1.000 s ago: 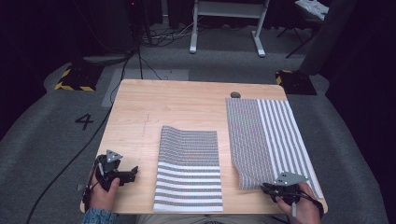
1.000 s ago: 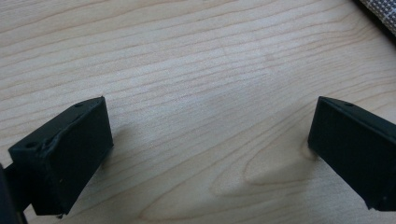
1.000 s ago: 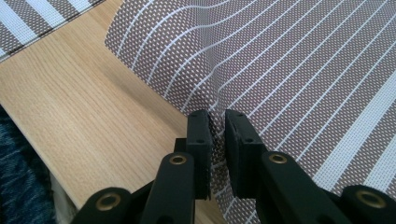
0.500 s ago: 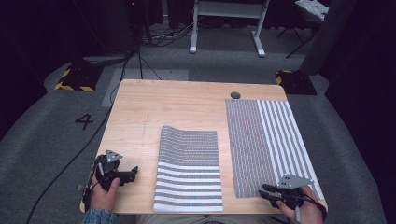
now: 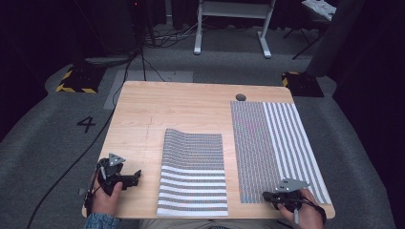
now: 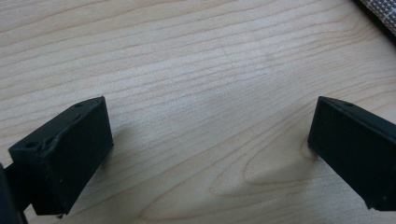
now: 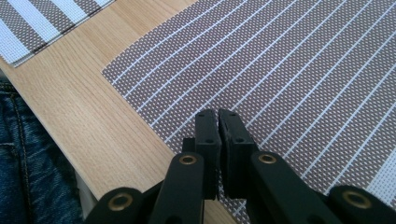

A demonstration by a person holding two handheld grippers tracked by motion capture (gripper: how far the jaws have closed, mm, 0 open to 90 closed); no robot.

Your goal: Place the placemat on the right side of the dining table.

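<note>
A person at a wooden table [image 5: 191, 109] works two hand-held grippers over a pair of striped woven mats. The right gripper [image 5: 268, 195] sits at the near right corner of the table, over the near edge of the right mat [image 5: 274, 143], which lies flat with its long axis running away from the person toward the table's far edge. Seen along that gripper's own jaws, the right gripper [image 7: 218, 116] has just been closing and is now pressed together, its tips low over the mat's near corner; whether a fold of the weave is pinched between them cannot be made out.

The left gripper [image 5: 136, 175] rests well apart at the near left, jaws spread wide over bare wood, with nothing between them. The folded mat [image 5: 193, 176] lies between the two tools, its near end just to the right of the left gripper.

The right mat stretches forward from the right gripper, so that hand is plainly the nearer one; any lift or fold would likely run along the mat's length, away from the person.
</note>
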